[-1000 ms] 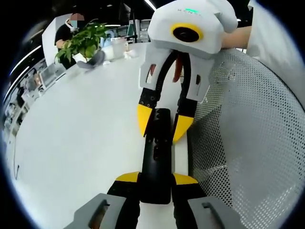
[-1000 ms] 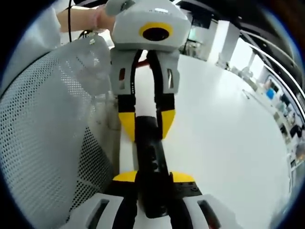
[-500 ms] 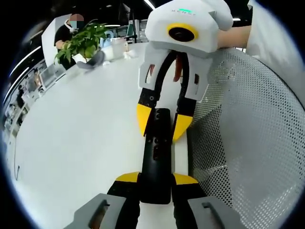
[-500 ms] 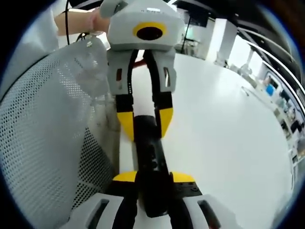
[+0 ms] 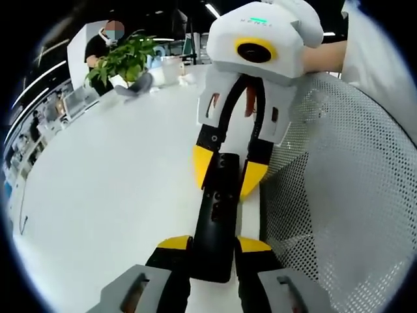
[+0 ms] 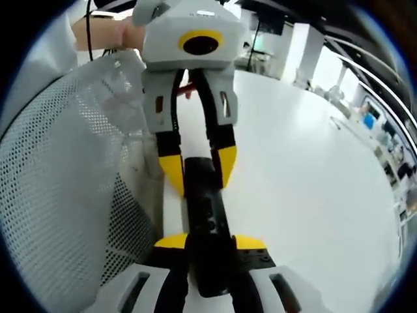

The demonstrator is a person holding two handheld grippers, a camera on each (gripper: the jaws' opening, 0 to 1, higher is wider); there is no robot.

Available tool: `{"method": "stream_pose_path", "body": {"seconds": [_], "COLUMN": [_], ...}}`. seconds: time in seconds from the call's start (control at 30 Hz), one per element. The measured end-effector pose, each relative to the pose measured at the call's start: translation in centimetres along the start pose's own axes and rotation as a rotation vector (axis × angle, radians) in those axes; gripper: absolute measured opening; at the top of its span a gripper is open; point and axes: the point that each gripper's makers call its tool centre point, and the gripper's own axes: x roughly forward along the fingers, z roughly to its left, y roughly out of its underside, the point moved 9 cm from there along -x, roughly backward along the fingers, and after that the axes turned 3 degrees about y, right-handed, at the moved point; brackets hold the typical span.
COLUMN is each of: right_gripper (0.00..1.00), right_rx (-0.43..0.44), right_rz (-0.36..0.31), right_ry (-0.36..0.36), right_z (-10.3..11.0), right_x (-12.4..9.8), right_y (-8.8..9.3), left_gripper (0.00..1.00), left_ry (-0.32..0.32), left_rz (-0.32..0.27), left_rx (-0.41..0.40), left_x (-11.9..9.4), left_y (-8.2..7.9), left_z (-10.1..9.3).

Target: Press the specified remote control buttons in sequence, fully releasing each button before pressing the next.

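Observation:
A black remote control (image 5: pixel 215 218) lies lengthwise above the white table, held at both ends. My left gripper (image 5: pixel 214 244) is shut on its near end in the left gripper view, yellow tips on either side. My right gripper (image 5: pixel 228 173) comes in from the top and is shut on the far end. In the right gripper view it is reversed: the right gripper (image 6: pixel 210 242) clamps the near end of the remote (image 6: pixel 205 218), and the left gripper (image 6: pixel 199 169) clamps the far end. Small buttons show faintly along the remote's top face.
The white table (image 5: pixel 111 176) spreads wide to one side. A white perforated mesh surface (image 5: pixel 339 195), (image 6: pixel 58 195) stands close beside the remote. A potted plant (image 5: pixel 124 59) and a seated person are at the table's far edge. A hand (image 6: pixel 104 29) holds the left gripper.
Both views have shifted slightly with the hands. Both grippers stay clamped on the remote's ends, and the remote keeps its place between them.

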Motion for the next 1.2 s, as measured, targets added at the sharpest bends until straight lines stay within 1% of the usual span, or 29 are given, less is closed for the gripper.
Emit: {"method": "stream_pose_path", "body": {"seconds": [0.1,0.17,0.2,0.23,0.27,0.37,0.43,0.53,0.6,0.67,0.8,0.9,1.0,1.1,1.17,1.2], "right_gripper": [0.21,0.21,0.21,0.21,0.21,0.21,0.21,0.21,0.21,0.21,0.21,0.21,0.21,0.21,0.21,0.21], "right_rx": [0.000,-0.003,-0.005,-0.005,-0.003,0.001,0.005,0.013,0.026,0.036,0.046,0.047,0.050,0.052,0.051,0.052], "right_rz": [-0.006,-0.009,-0.009,-0.008,-0.011,-0.012,-0.014,-0.017,-0.023,-0.027,-0.031,-0.033,-0.034,-0.035,-0.035,-0.036], "right_ry": [0.005,0.013,0.013,0.013,0.014,0.014,0.013,0.015,0.014,0.014,0.014,0.014,0.014,0.013,0.013,0.013], "right_z": [0.0,0.0,0.0,-0.1,-0.1,-0.1,-0.1,-0.2,-0.3,-0.3,-0.3,-0.3,-0.3,-0.3,-0.3,-0.3], "right_x": [0.1,0.2,0.2,0.2,0.2,0.2,0.3,0.3,0.3,0.3,0.3,0.3,0.3,0.3,0.3,0.3], "right_y": [-0.1,-0.1,-0.1,-0.2,-0.2,-0.2,-0.1,-0.1,-0.1,-0.1,-0.1,0.0,0.0,0.0,0.0,0.0], "left_gripper": [0.29,0.30,0.30,0.29,0.29,0.29,0.30,0.32,0.31,0.31,0.34,0.38,0.39,0.41,0.43,0.45], "left_ry": [-0.009,-0.032,-0.039,-0.059,-0.077,-0.094,-0.119,-0.134,-0.179,-0.206,-0.241,-0.273,-0.310,-0.350,-0.385,-0.415], "left_rz": [0.002,-0.001,-0.004,-0.002,0.002,0.009,-0.005,-0.032,-0.036,-0.049,-0.084,-0.124,-0.184,-0.231,-0.267,-0.299], "left_rx": [-0.009,-0.018,-0.011,-0.001,-0.004,-0.033,-0.058,-0.092,-0.098,-0.107,-0.134,-0.155,-0.194,-0.210,-0.221,-0.223], "left_x": [0.0,-0.1,-0.1,-0.3,-0.5,-1.2,-1.8,-2.6,-3.4,-4.1,-5.4,-6.2,-7.2,-8.3,-9.0,-9.4], "left_y": [-0.1,0.0,0.0,0.1,0.3,0.8,0.8,0.6,0.4,0.4,0.3,0.2,0.0,-0.1,-0.2,-0.3], "left_z": [0.0,0.0,0.0,-0.1,-0.1,-0.1,0.2,0.3,0.6,0.8,0.8,0.8,0.9,1.0,1.2,1.3]}}
